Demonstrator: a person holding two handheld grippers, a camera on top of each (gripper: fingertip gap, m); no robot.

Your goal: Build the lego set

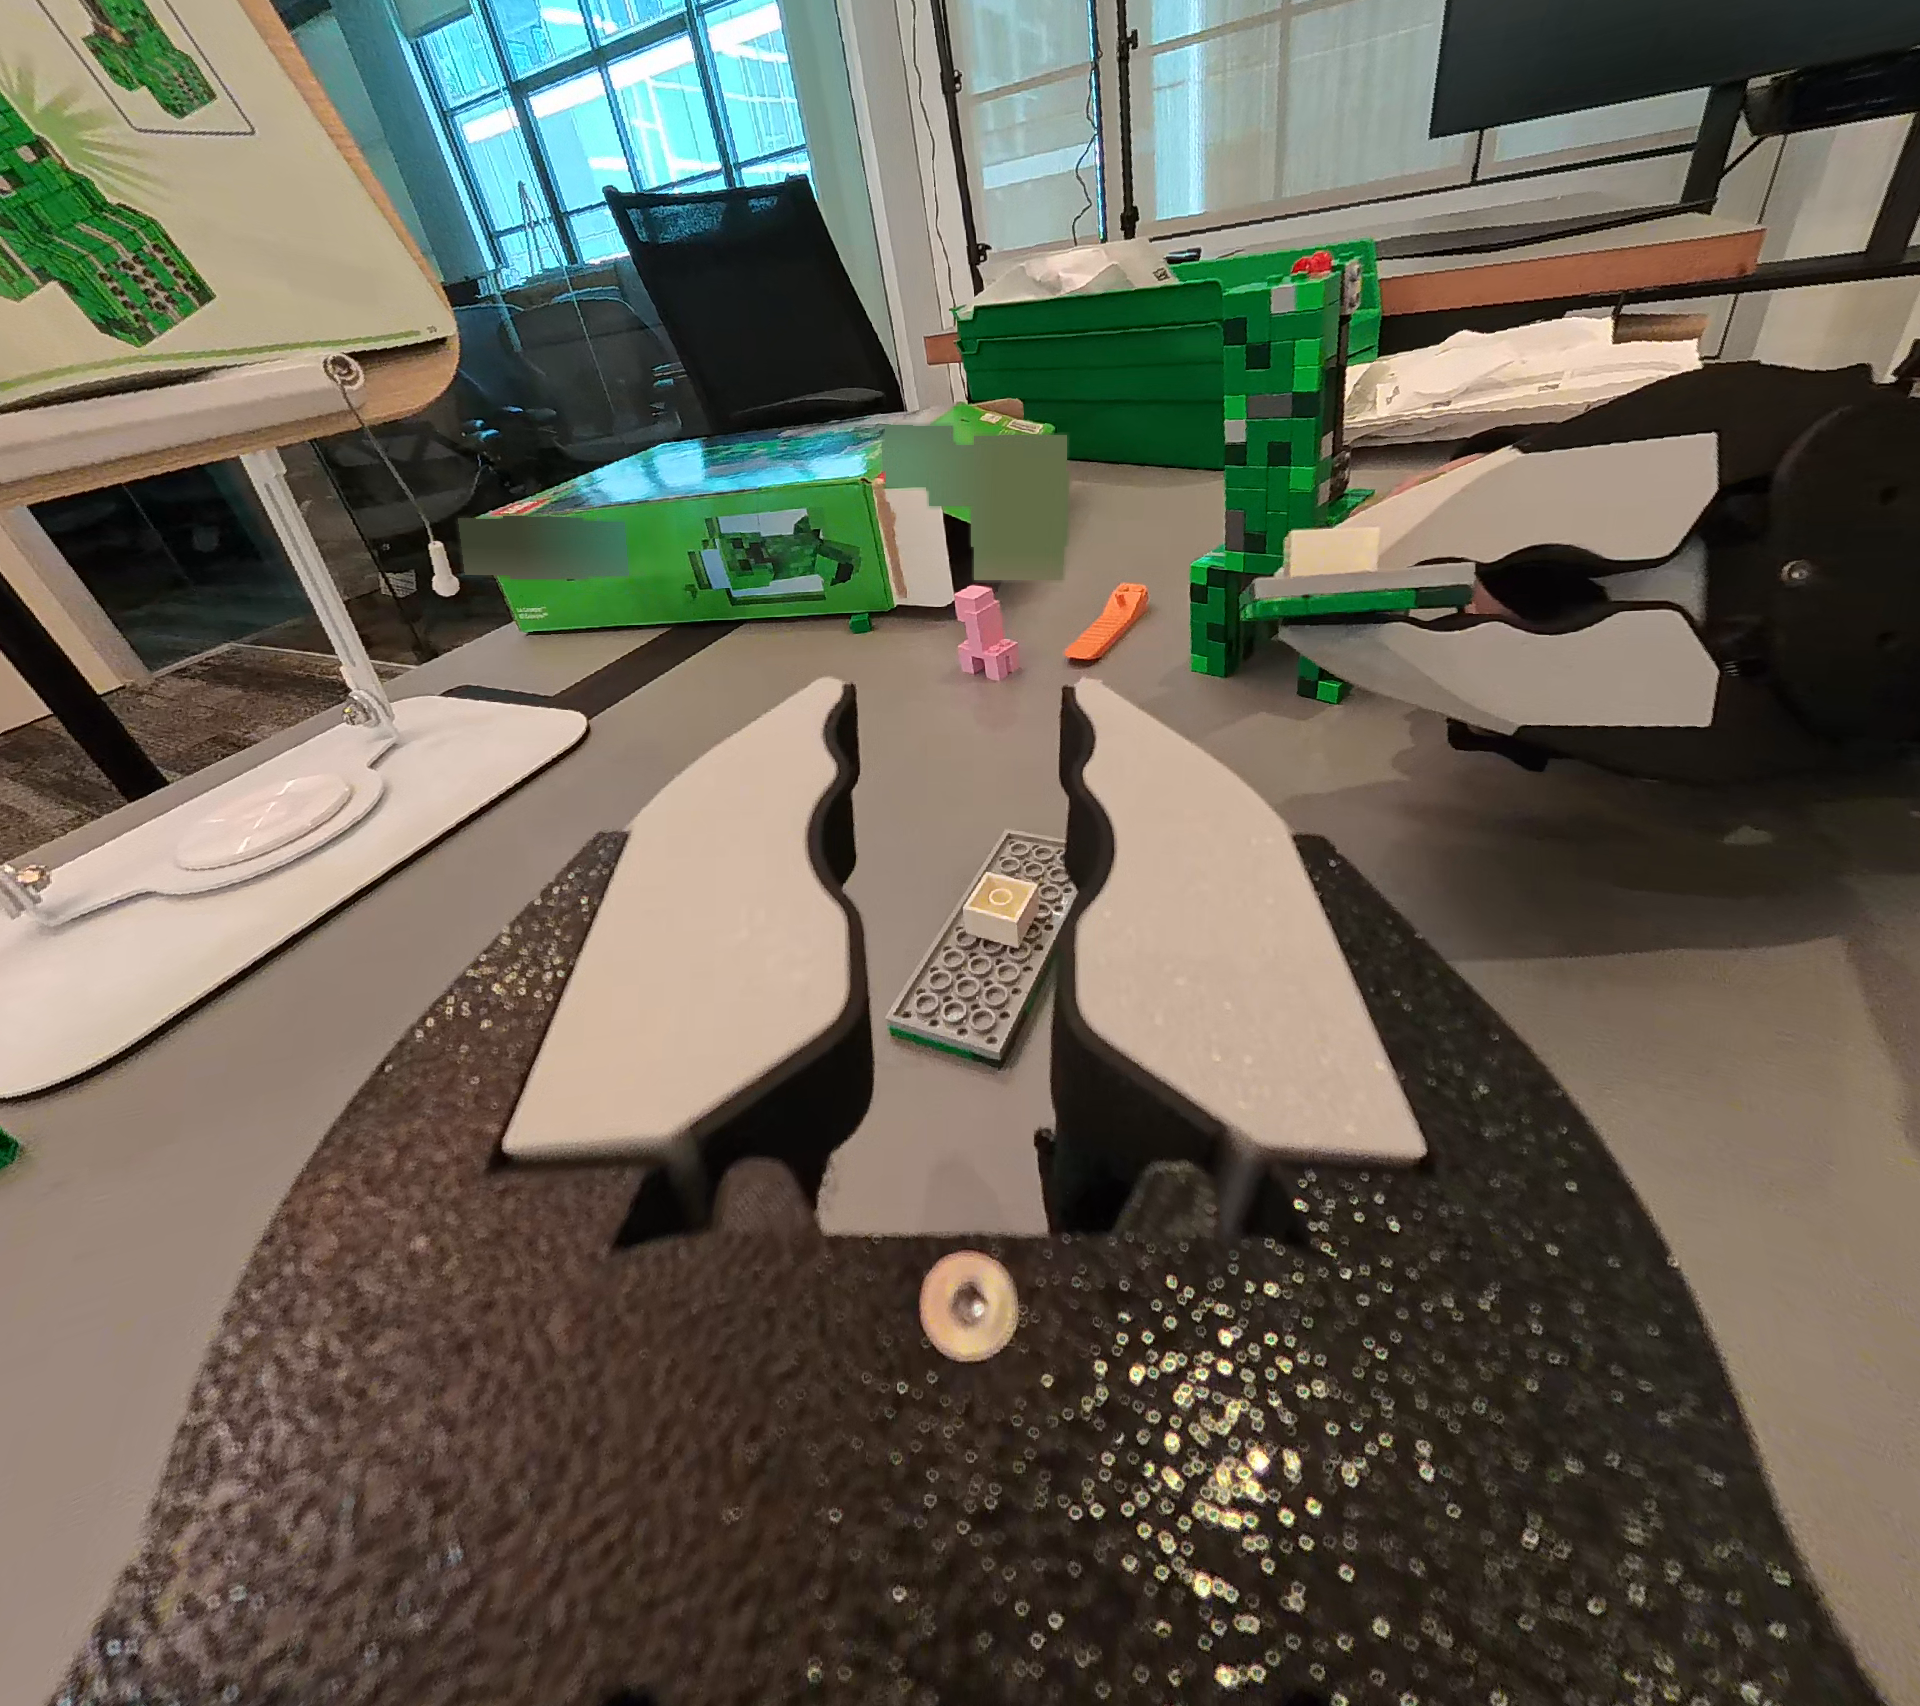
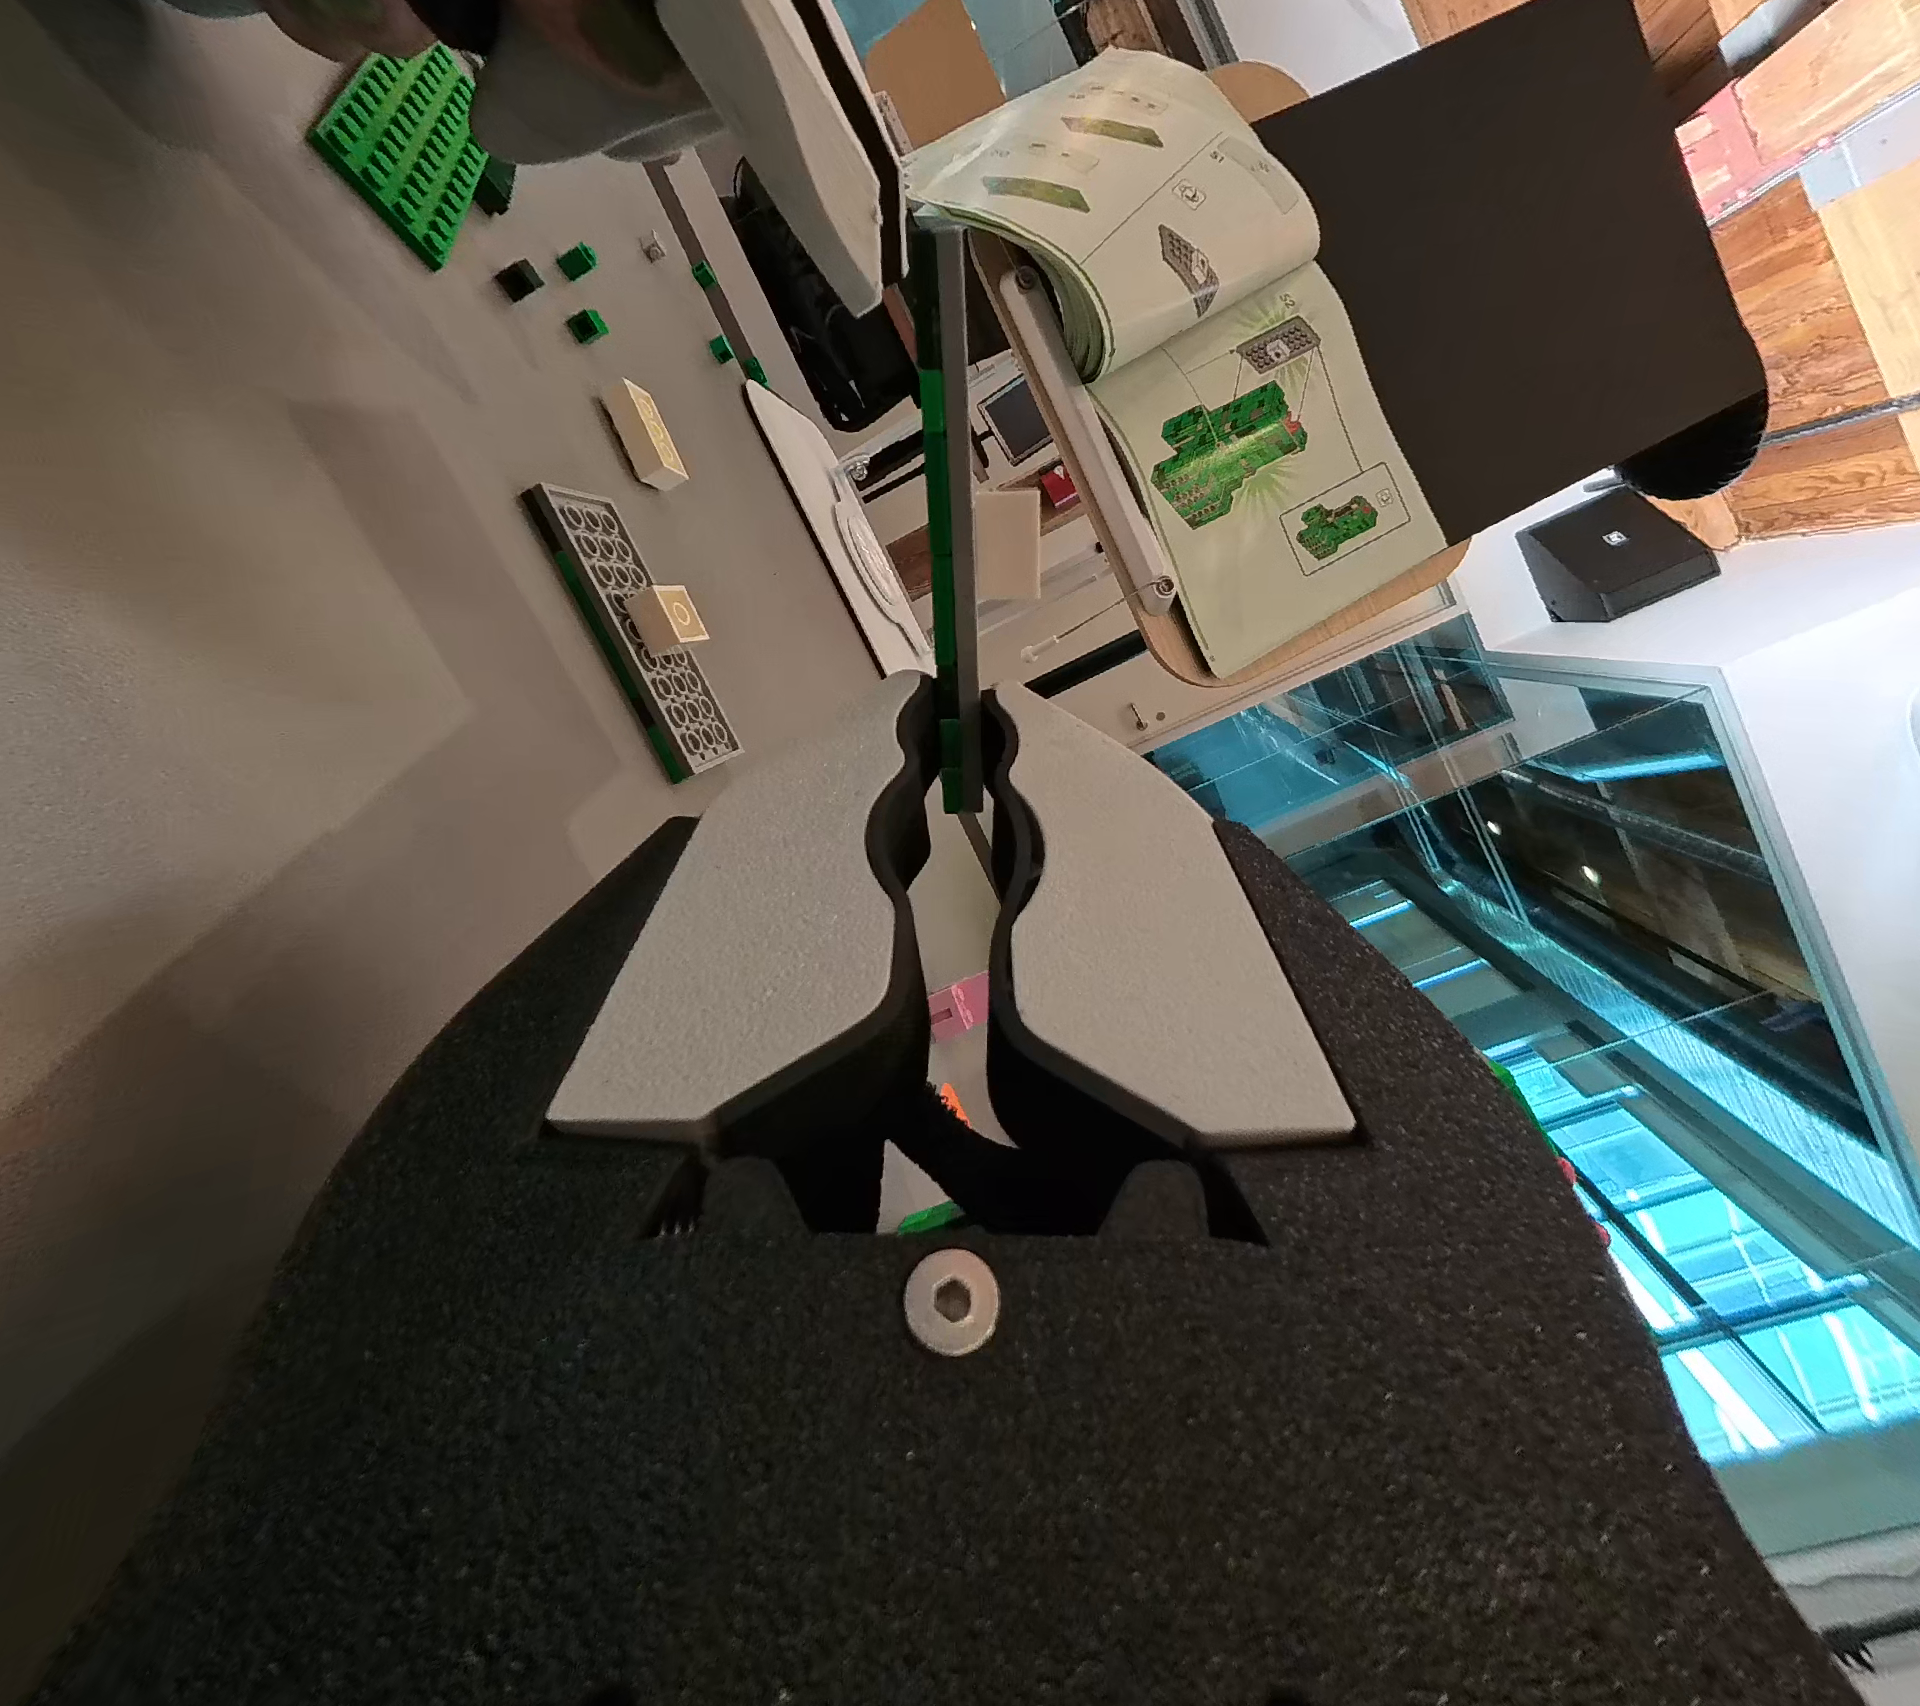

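Observation:
My left gripper is open and hovers over the grey table. A grey studded plate with a small cream brick on it lies on the table, seen between the fingers close to the right one; the pads do not press it. It also shows in the right wrist view. My right gripper is shut on the end of a long thin grey-and-green plate, held edge-on, with a cream brick stuck on it. In the left wrist view the right gripper holds it beside a green block figure.
A pink block pig, an orange brick separator, a green box and green bins stand farther back. An instruction booklet on a stand is at the left. A green plate, a cream brick and small green bricks lie on the table.

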